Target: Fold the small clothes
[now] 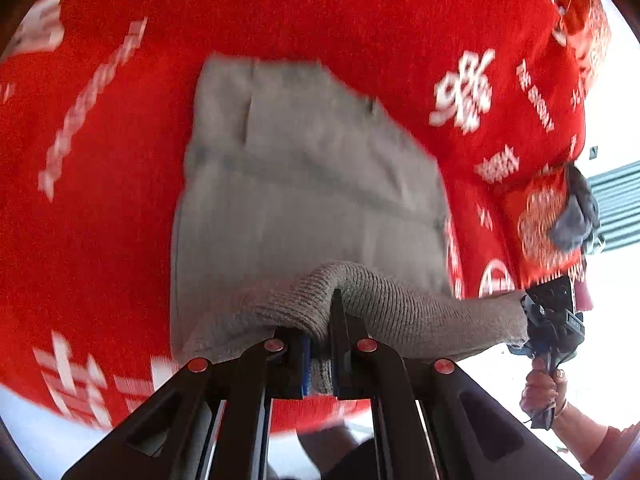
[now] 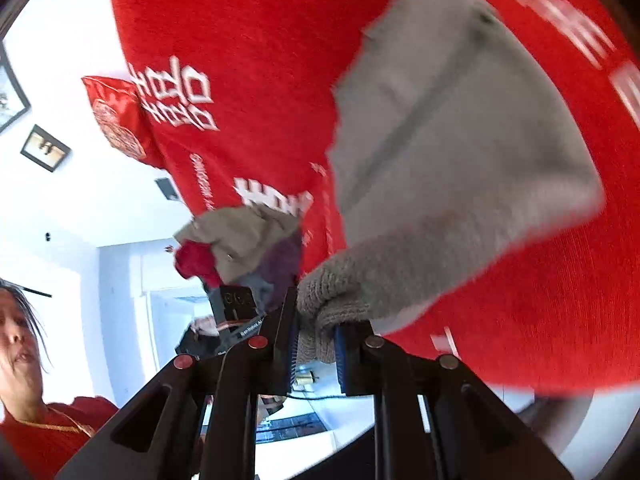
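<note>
I have the left gripper clenched tight on the ribbed edge of the grey knit garment, the knit bunched up between the blue pads, and I hold it there because that edge is one end of the fold line I want. The right gripper is pinched on the same ribbed band further along; in the right wrist view its pads stand a little apart, but only because a thick wad of knit fills the gap. In the left wrist view I can see that other gripper at the far right end of the band, with the person's hand wrapped round its handle, so the band is stretched between my two grips like a rail.

The rest of the garment hangs from that rail and trails down onto the red printed cloth that covers the work surface; its far edge looks to rest on the cloth, though blur keeps me from being sure. Holding the band taut at two points keeps the body flat and stops it bunching, which I judge is what a clean fold needs.

A heap of other small clothes sits at the cloth's edge, well apart from the piece in hand, I suppose waiting its turn. A red cushion lies beside that edge too.

My reading is that the fold is mid-way: the band is lifted but not yet laid over the lower part
</note>
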`<state>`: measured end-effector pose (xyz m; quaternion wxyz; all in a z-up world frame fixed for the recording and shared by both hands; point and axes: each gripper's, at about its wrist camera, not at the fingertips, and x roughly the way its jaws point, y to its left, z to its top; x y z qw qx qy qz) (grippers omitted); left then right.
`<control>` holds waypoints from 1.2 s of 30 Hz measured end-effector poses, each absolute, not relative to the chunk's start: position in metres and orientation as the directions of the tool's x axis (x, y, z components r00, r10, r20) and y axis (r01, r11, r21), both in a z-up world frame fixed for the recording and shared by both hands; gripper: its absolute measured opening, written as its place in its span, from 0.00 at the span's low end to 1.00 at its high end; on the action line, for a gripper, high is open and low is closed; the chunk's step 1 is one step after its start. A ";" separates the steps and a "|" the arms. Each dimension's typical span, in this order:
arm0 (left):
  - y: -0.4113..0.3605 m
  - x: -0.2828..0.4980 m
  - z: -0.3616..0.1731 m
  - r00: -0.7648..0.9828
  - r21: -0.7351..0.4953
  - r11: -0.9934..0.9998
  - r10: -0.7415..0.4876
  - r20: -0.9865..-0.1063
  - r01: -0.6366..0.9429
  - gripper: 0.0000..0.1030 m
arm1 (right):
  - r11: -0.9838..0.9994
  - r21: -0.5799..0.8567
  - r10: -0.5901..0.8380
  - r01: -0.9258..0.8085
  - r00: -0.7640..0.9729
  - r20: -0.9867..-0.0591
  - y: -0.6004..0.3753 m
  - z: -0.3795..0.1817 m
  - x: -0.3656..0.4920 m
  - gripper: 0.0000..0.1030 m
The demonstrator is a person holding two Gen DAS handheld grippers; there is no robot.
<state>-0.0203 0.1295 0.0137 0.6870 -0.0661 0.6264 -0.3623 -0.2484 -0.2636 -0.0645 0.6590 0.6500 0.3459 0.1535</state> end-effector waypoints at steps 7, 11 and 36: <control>0.053 0.079 0.018 0.075 -0.497 0.771 -0.568 -0.820 0.398 0.07 | 0.152 0.966 0.649 0.208 0.716 -0.256 -0.337 -0.054 -0.145 0.16; 0.015 0.128 -0.016 0.101 -0.435 0.815 -0.505 -0.857 0.383 0.07 | 0.178 0.947 0.642 0.268 0.697 -0.319 -0.371 -0.077 -0.084 0.16; -0.019 0.127 -0.064 0.033 -0.144 0.865 -0.182 -0.983 0.481 0.24 | 0.566 0.660 0.434 0.493 0.503 -0.748 -0.414 -0.103 -0.037 0.58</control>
